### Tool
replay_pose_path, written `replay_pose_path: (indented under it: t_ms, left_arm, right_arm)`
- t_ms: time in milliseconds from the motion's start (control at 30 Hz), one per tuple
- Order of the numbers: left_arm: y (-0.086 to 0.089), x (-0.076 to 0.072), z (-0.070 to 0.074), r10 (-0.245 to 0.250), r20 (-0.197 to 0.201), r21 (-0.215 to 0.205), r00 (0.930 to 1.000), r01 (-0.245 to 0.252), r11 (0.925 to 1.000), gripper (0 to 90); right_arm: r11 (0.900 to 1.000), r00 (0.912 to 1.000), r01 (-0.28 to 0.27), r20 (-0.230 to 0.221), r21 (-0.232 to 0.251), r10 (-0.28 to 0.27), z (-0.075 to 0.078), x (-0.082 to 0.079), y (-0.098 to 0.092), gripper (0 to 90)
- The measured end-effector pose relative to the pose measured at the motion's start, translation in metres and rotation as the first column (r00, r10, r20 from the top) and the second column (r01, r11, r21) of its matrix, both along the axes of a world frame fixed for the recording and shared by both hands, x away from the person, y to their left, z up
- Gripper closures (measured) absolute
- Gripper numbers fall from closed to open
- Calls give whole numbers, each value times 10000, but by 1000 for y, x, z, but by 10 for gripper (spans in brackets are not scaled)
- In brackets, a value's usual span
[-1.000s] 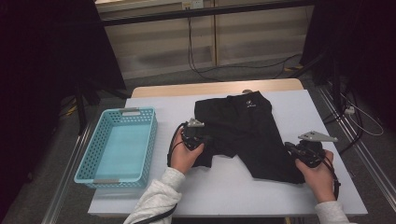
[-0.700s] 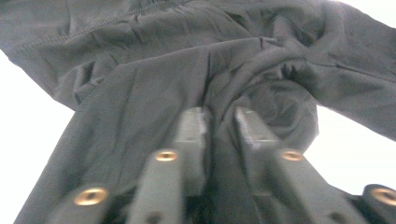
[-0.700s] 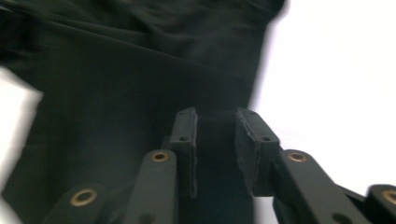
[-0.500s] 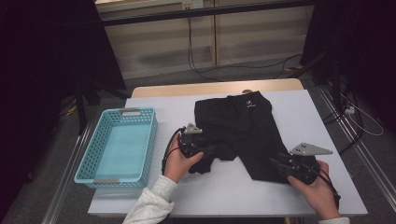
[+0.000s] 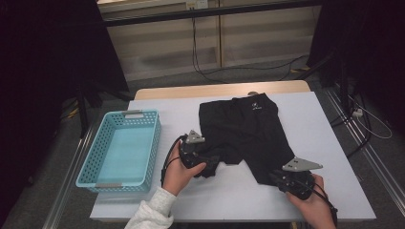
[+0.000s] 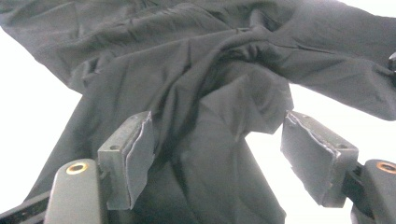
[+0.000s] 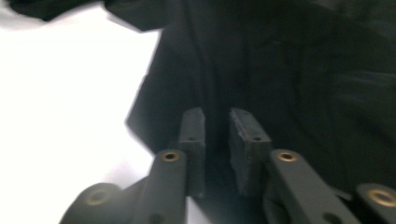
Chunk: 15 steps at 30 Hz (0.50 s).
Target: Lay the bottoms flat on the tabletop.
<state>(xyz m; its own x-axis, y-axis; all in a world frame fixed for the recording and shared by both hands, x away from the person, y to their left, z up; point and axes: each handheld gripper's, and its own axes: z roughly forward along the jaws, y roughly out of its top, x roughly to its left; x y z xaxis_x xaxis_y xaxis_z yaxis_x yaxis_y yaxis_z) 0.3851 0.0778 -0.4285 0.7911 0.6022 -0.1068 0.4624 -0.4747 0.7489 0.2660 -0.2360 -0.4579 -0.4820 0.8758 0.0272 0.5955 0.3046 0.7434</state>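
Overhead forward-down; two close, perhaps overlapping, shorts (image 5: 248,133) views.

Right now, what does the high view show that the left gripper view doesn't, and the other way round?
High view: the blue basket beside the spread garment, a pale logo at its far end, and the person's sleeve. Left gripper view: up close, the left claw with its pads apart, having just been opening, a bunched fold between them, not pinched. Both: the black shorts on the white table.
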Motion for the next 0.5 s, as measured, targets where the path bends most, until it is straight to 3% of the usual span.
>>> replay_pose_path:
  t_ms: [167, 267, 433, 500]
  left_arm:
    - [-2, -3, 2, -73, 48, -59, 10000, 73, 10000, 268]
    - [-3, -3, 2, -77, 41, -117, 10000, 77, 9999, 268]
    - [-7, -5, 4, -210, 30, -216, 9998, 210, 9995, 268]
    - [-9, -6, 5, -275, 14, -285, 9996, 275, 9992, 267]
  right_arm:
    - [9994, 9993, -329, -161, -78, 328, -1, 3, 7, 882]
    - [9994, 9995, -314, 68, 132, 313, 7, 3, 8, 900]
    - [9973, 9952, -479, 877, 565, 428, 34, -3, 14, 900]
    - [9937, 9940, -745, 858, 834, 673, 35, -3, 21, 900]
